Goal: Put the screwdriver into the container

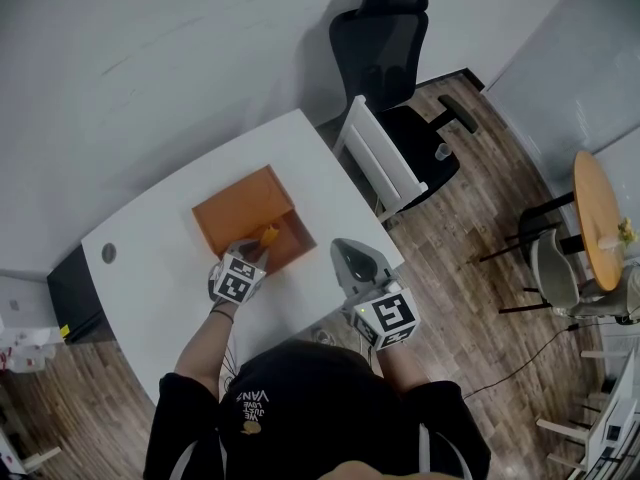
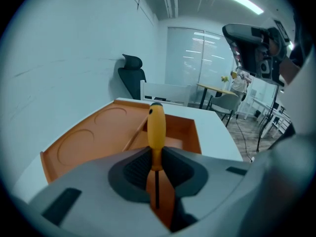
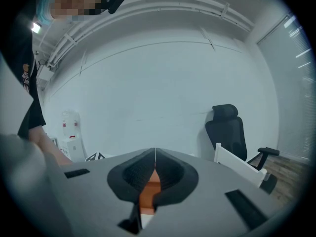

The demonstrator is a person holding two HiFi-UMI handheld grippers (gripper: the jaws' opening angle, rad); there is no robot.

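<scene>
A screwdriver with a yellow handle (image 2: 156, 125) and a dark shaft is clamped in my left gripper (image 2: 156, 157), handle pointing forward and up. In the head view the left gripper (image 1: 252, 256) sits at the near edge of the orange container (image 1: 285, 236), with the screwdriver handle (image 1: 268, 235) over the box's open compartment. The container's flat lid (image 2: 94, 137) lies open to the left of the box (image 2: 180, 130). My right gripper (image 1: 350, 253) hovers over the table's right part, apart from the container. Its jaws (image 3: 155, 154) are shut with nothing between them.
The white table (image 1: 160, 268) has a round grommet hole (image 1: 108, 253) at its left. A white slatted chair (image 1: 385, 163) and a black office chair (image 1: 395, 58) stand past the table's right edge. A round orange table (image 1: 597, 218) is far right on the wooden floor.
</scene>
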